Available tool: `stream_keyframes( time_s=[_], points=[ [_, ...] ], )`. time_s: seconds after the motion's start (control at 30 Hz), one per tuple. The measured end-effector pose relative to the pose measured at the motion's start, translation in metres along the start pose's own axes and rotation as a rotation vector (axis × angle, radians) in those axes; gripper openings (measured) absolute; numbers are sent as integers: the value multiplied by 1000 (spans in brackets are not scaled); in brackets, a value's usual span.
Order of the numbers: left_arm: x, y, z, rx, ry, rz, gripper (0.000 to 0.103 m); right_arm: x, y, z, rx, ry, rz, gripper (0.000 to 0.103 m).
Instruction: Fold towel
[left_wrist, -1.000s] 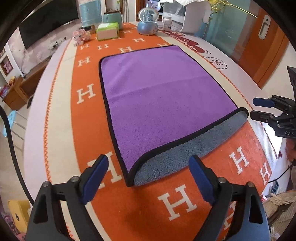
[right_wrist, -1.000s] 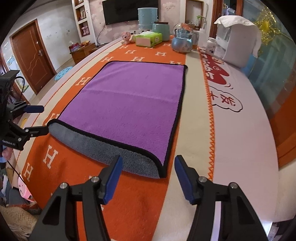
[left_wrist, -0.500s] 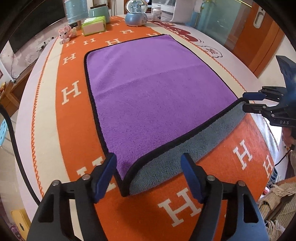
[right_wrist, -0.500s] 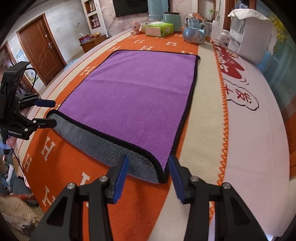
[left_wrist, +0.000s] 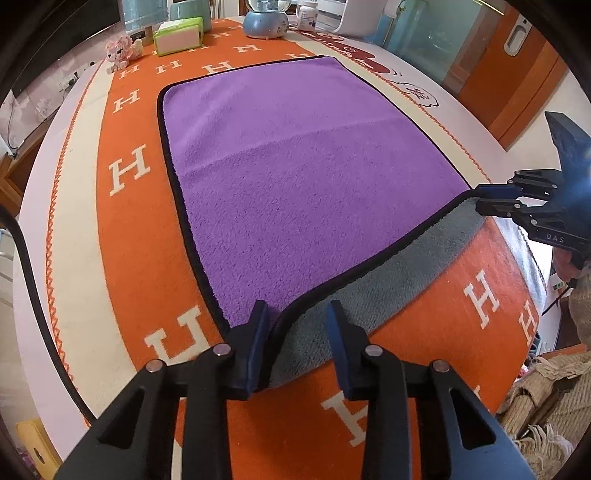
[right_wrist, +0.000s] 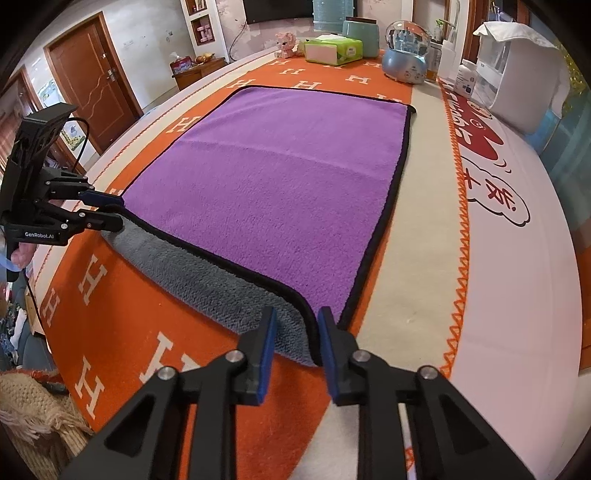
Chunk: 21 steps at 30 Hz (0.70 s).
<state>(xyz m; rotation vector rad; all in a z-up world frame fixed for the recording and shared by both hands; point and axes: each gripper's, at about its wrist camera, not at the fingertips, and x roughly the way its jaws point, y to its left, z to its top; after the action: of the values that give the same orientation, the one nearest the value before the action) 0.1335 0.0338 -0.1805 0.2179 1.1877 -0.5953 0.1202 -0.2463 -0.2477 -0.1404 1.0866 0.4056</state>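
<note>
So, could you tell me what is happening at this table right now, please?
A person is folding a purple towel that lies on the orange tablecloth, using two handheld grippers. The left gripper and the right gripper each straddle a near corner of the towel, where its grey underside curls up. Their fingers are narrowed around the corners but gaps still show, so neither has clamped yet. The rest of the towel lies flat; a tissue box and snow globe stand at the far end.

Purple towel (left_wrist: 303, 173) with black trim lies flat on the table, near edge turned up, showing grey underside.
</note>
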Motion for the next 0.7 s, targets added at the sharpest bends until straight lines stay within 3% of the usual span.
stream_keyframes(
  time_s=[0.63, 0.7],
  points=[
    [2, 17, 0, -26, 43, -63, 35, 7, -8, 4, -14, 37, 51, 21],
    [2, 16, -1, -21, 44, -52, 29, 5, -6, 3, -21, 31, 39, 17]
  ],
)
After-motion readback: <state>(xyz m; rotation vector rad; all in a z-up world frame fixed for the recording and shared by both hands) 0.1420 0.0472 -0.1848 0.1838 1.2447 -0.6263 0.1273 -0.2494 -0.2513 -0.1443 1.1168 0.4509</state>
